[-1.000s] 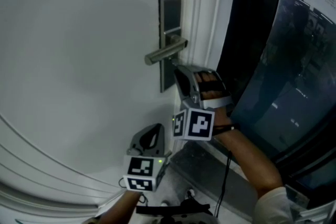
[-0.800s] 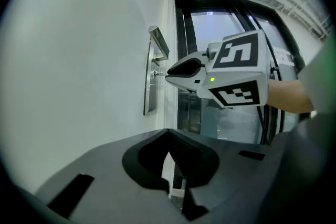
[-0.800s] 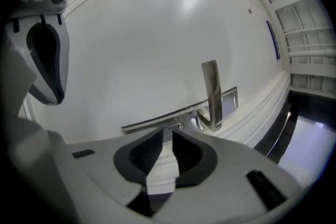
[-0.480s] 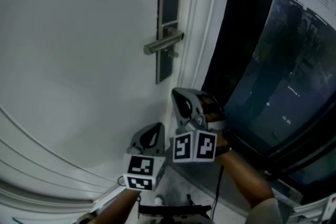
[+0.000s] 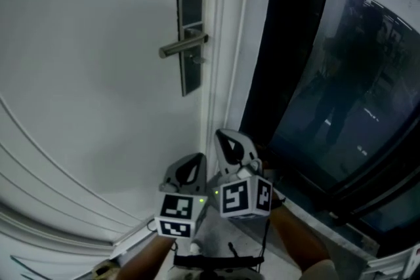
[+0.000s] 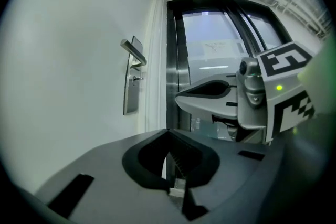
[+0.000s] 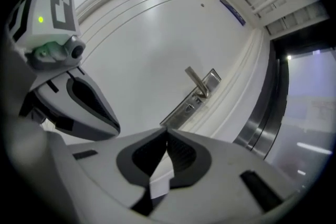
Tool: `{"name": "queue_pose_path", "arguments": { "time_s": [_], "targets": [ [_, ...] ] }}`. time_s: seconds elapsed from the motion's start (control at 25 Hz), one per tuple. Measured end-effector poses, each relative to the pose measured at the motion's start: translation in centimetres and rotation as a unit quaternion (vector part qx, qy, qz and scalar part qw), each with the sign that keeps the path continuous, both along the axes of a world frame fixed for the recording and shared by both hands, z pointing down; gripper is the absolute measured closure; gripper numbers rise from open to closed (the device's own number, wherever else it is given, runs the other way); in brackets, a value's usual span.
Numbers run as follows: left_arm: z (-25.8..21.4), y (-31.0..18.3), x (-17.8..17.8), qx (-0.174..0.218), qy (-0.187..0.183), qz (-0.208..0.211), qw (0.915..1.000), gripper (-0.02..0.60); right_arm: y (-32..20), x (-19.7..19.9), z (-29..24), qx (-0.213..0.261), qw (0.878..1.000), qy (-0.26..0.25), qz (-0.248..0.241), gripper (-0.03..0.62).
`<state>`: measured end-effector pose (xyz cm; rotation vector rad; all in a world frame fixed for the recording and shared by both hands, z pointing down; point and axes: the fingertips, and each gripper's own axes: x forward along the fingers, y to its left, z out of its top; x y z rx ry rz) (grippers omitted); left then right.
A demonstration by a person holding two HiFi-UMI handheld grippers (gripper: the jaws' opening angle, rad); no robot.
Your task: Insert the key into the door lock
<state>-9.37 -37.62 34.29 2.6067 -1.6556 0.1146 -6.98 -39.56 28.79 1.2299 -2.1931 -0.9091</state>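
Note:
A white door [image 5: 85, 75] carries a dark lock plate [image 5: 190, 36] with a silver lever handle [image 5: 182, 46]. Just under the lever a small piece, apparently the key [image 5: 195, 60], sticks out of the plate; it also shows as the key [image 6: 136, 79] in the left gripper view and the key [image 7: 198, 104] in the right gripper view. My right gripper [image 5: 226, 140] hangs well below the lock, shut and holding nothing. My left gripper [image 5: 194, 160] sits beside it, also shut and holding nothing. The jaws of the left gripper [image 6: 168, 135] and of the right gripper [image 7: 167, 134] both point toward the lock plate.
A white door frame [image 5: 226, 75] runs beside the lock. To its right stands a dark glass and metal panel [image 5: 328, 75] with reflections. A metal threshold [image 5: 308, 213] lies at the bottom, and a black cable [image 5: 266, 242] hangs by my right wrist.
My right gripper has drawn back from just under the lever, down and away from the lock. The lock plate now sits farther off and more to the left. The left gripper stayed put.

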Motion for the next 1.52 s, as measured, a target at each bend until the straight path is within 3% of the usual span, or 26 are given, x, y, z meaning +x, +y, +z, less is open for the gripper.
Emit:
{"name": "queue_pose_path", "arguments": {
  "time_s": [0.44, 0.6, 0.96, 1.24, 1.52],
  "targets": [
    [0.7, 5.6, 6.5, -0.001, -0.01, -0.016, 0.9998, 0.578, 6.3, 6.9, 2.2, -0.058, 0.994, -0.088, -0.02, 0.586],
    [1.1, 7.7, 8.3, 0.004, -0.015, -0.024, 0.9996, 0.578, 8.9, 8.8, 3.4, -0.106, 0.986, -0.129, -0.028, 0.586],
    [1.7, 14.0, 12.5, 0.011, -0.018, -0.042, 0.9989, 0.578, 15.7, 13.1, 5.1, -0.166, 0.964, -0.205, -0.046, 0.586],
    [1.9, 17.4, 13.9, 0.007, -0.02, -0.052, 0.9984, 0.578, 19.3, 14.4, 6.3, -0.215, 0.937, -0.269, -0.047, 0.586],
    [1.9, 19.7, 12.7, 0.004, -0.026, -0.055, 0.9981, 0.578, 21.7, 12.7, 7.0, -0.234, 0.928, -0.284, -0.051, 0.586]
  ]
}}
